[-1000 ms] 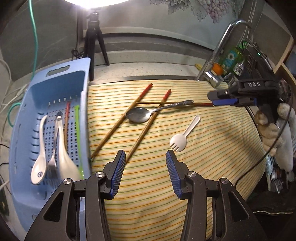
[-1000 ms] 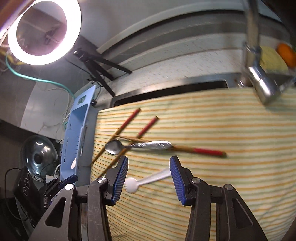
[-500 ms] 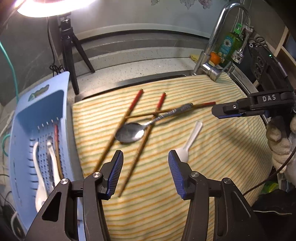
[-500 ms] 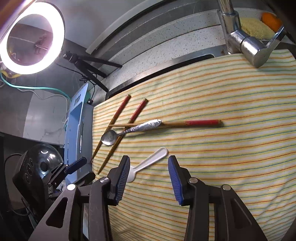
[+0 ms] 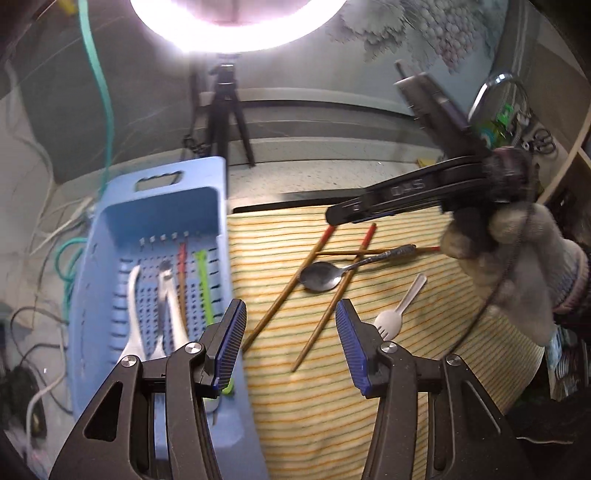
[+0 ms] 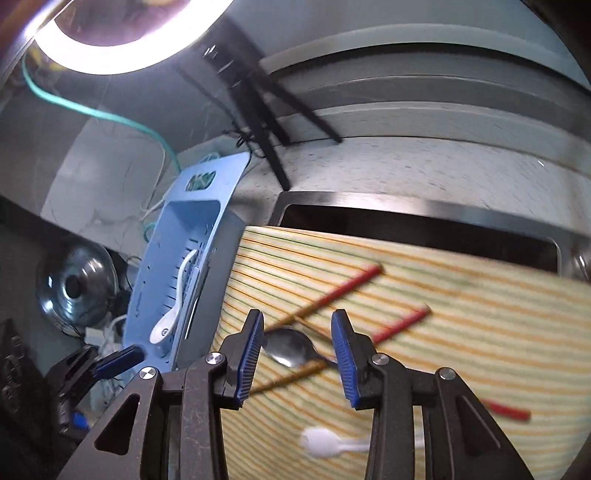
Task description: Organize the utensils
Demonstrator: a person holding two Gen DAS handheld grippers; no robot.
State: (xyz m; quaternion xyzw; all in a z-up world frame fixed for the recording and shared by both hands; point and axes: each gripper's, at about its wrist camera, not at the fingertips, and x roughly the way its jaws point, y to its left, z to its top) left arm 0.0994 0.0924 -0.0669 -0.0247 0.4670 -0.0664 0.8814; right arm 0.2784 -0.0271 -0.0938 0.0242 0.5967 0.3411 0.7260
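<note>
- Since a second ago, the right gripper (image 6: 297, 356) has swung across the striped cloth (image 6: 443, 332) toward the blue basket (image 6: 192, 236), and now hangs above the metal spoon (image 6: 286, 350) instead of the white plastic spork (image 6: 321, 446).
- Its jaws are closing, with the spoon's bowl framed between them, but they grasp nothing yet; the spoon lies flat on the cloth, and blur makes it hard to say how near the tips are.
- Left gripper (image 5: 291, 341) hovers over the near edge of the cloth beside the basket, jaws apart and empty.
- Step in hand, as I judge it: lining up on the spoon to carry it to the basket.
- Next move likely calls for lowering onto the spoon's handle or neck, since the spoon lies across the red-tipped chopsticks (image 5: 325, 266) and could drag them along.
- Still loose on the cloth: three chopsticks, the spoon and the spork (image 5: 399, 314), all close together.
- Already in the basket (image 5: 155, 258): two white spoons (image 5: 133, 314), a brown chopstick and a green one.
- Cloth covers a sink, with a speckled counter behind it.
- Behind that stand a bright ring light (image 5: 236, 26) on a black tripod (image 5: 221, 110), a green cable on the wall, and a tap (image 5: 495, 88) at far right.
- A gloved hand (image 5: 517, 266) holds the right gripper.
</note>
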